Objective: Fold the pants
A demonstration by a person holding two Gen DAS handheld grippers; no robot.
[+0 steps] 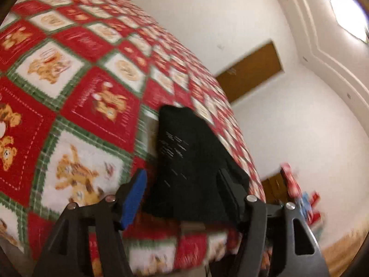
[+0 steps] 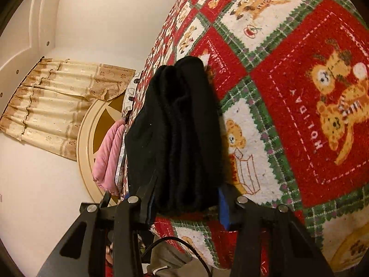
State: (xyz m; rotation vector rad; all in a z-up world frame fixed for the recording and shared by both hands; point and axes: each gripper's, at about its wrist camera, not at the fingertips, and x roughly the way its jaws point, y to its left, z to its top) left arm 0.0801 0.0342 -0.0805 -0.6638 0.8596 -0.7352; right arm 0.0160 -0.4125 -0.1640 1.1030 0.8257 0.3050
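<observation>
The black pants are bunched between the jaws of the right tongs and are clamped there, hanging over the blanket. In the left tongs the pants are seen against one finger, while the blue pad stands apart; a grip cannot be told.

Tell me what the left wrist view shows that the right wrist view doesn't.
Only the left wrist view: a brown door in the white wall and a lit ceiling lamp.
Only the right wrist view: beige curtains, a pink cloth, a round cream headboard.
Both: black pants between gripper fingers, over the red teddy-bear blanket.
</observation>
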